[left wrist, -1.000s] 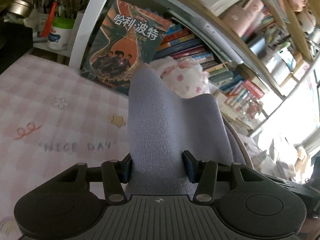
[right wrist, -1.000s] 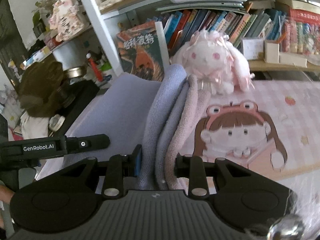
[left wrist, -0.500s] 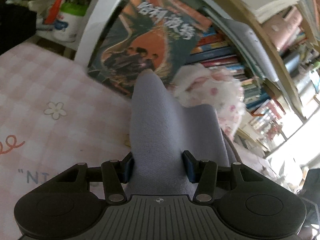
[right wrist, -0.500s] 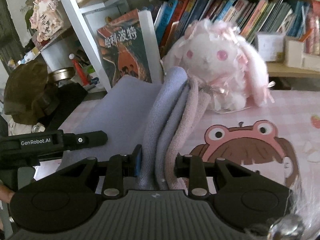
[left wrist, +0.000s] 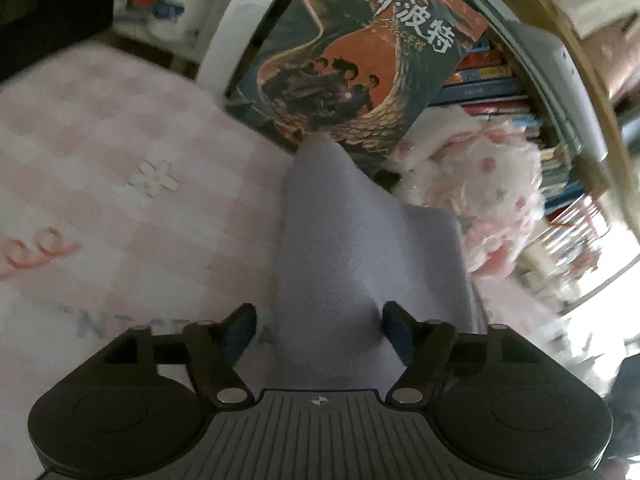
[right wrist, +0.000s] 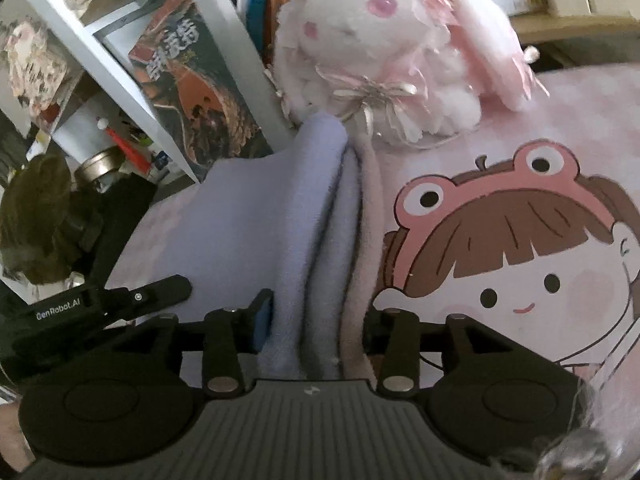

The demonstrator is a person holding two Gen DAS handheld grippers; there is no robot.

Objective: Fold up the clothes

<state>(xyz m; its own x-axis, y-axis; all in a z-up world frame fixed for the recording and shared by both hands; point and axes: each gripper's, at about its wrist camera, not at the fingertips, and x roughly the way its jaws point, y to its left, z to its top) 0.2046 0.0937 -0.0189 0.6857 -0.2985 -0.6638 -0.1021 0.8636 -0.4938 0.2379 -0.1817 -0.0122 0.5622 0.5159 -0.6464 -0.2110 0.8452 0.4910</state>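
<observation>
A pink checked mat point(left wrist: 120, 168) covers the tabletop, printed with a white flower point(left wrist: 153, 178), a red squiggle point(left wrist: 38, 248) and grey lettering too blurred to read. From the right wrist view the same mat shows a cartoon girl in a frog hat point(right wrist: 516, 252). A fluffy white-and-pink plush rabbit point(right wrist: 384, 44) sits at the back edge, just beside a book with Chinese title characters and a dragon cover point(left wrist: 352, 60), which leans against a white shelf post point(left wrist: 256, 12). Rows of books point(left wrist: 488, 84) fill the shelf behind. A brown plush point(right wrist: 36, 216) sits at the far left.
</observation>
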